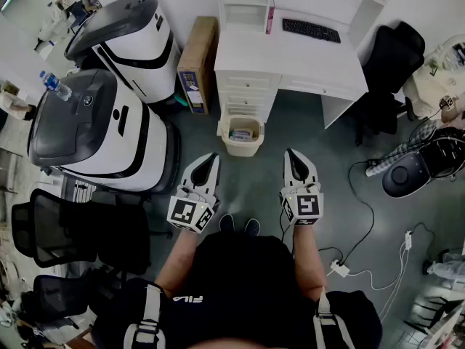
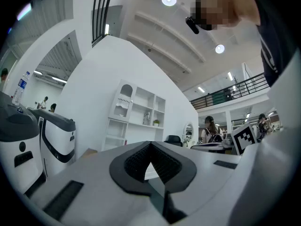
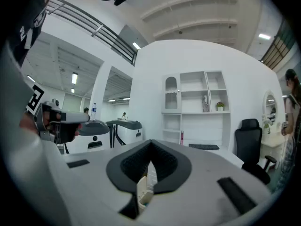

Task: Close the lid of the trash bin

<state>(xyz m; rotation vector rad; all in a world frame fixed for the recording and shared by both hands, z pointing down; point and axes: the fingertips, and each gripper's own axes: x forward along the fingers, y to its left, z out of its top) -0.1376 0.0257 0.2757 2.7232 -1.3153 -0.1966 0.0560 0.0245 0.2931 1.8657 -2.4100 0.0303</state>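
Trash bin [image 1: 242, 148]: beige, on the floor just in front of the drawer block of the white desk [image 1: 290, 53], touching or nearly touching it. Its mouth is uncovered and faces up, with packaging visible inside. I cannot make out how its lid lies.

Left gripper [image 1: 211, 157]: I hold it level, on the near side of the bin from the desk and toward the desk's left end, clear of the bin. Its jaws are pressed together, with only a thin slit between the black pads and nothing caught in them.

Right gripper [image 1: 292, 153]: also level, on the same near side, opposite the desk's middle and apart from the bin. Its jaws are likewise brought together on nothing.

Surroundings: a black keyboard [image 1: 311, 30] lies on the desk top. A cardboard box [image 1: 196, 67] leans against the desk's left side. Two white-and-black machines [image 1: 109, 115] stand further left of the desk, one of them with a water bottle [image 1: 55, 85] on it. A black office chair [image 1: 390, 64] is at the desk's right.
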